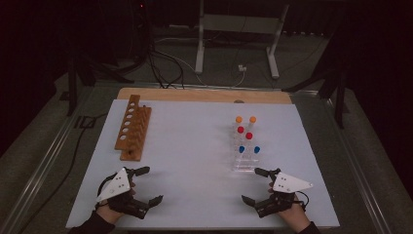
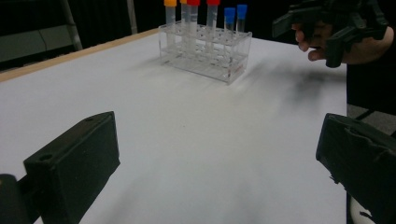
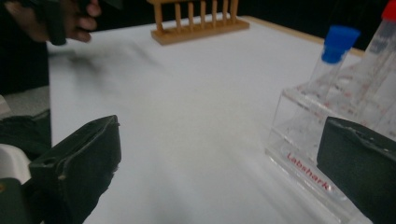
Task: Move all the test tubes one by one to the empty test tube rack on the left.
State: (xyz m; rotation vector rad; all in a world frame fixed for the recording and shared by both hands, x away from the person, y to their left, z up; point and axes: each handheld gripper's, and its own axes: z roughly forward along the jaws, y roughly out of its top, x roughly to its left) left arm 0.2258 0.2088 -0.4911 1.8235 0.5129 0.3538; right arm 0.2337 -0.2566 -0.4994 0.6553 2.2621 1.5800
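Note:
A clear plastic rack stands right of the table's middle, holding several capped tubes: orange at the back, red in the middle, blue at the front. A wooden tube rack lies at the back left, its holes bare. My left gripper rests open near the front left edge, nothing between its jaws. My right gripper is open at the front right, one jaw close to the clear rack's near corner. The left gripper view looks across at the clear rack.
A white sheet covers the table, with a wooden strip along the far edge. Cables and a metal stand's legs lie on the dark floor beyond. A wide bare stretch of sheet separates the two racks.

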